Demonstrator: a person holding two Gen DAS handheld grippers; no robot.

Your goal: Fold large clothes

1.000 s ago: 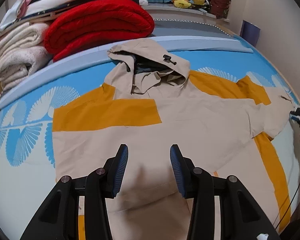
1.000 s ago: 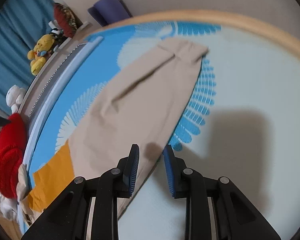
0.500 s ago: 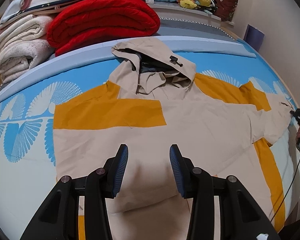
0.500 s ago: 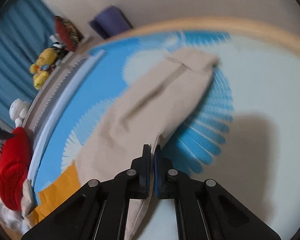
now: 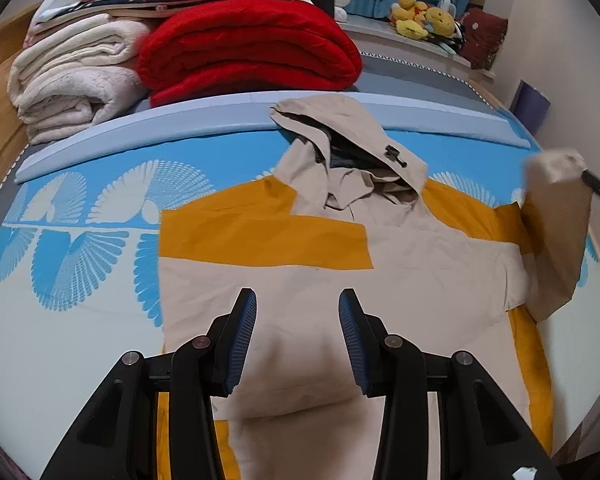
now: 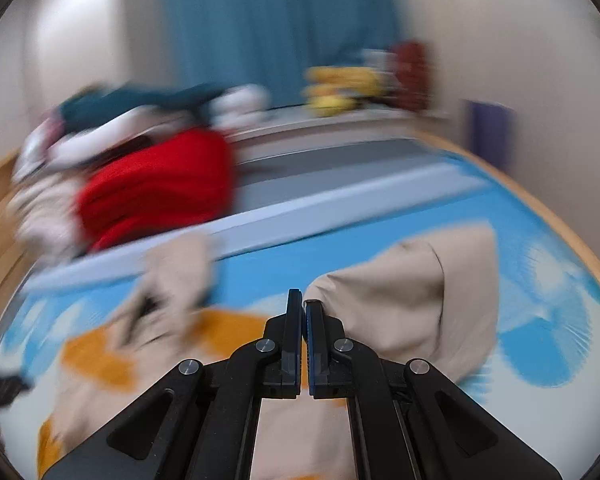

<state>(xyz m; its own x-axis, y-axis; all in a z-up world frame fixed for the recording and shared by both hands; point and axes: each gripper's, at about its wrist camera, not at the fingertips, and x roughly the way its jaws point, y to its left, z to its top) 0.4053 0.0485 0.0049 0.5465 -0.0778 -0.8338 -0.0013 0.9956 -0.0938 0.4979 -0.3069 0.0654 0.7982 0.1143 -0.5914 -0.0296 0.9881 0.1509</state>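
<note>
Across the bed (image 5: 72,344), a smooth sheet printed with blue and white fan shapes is spread, and a beige hooded jacket (image 5: 412,264) with mustard-yellow panels is laid flat on it, hood toward the far bolster. At far left, rolled cream fleece blankets (image 5: 68,80) are stacked, plush and nubbly, beside a thick folded red blanket (image 5: 248,56) with a ribbed surface. Over the jacket's lower front, the left tongs (image 5: 297,336) are held partly open, their ridged blue pads apart with nothing gripped; only matte woven cloth is seen between them. Farther right, yellow plush toys (image 5: 424,20) are set on a ledge before a blue curtain. At the right edge, the jacket's sleeve (image 5: 556,236) is lifted off the sheet, its cuff raised and the fabric hanging in a soft fold. In the blurred right wrist view, the right tongs (image 6: 303,312) are seen closed, and the beige sleeve cloth (image 6: 412,304) is pinched at the tips, bunched into rounded creases.
</note>
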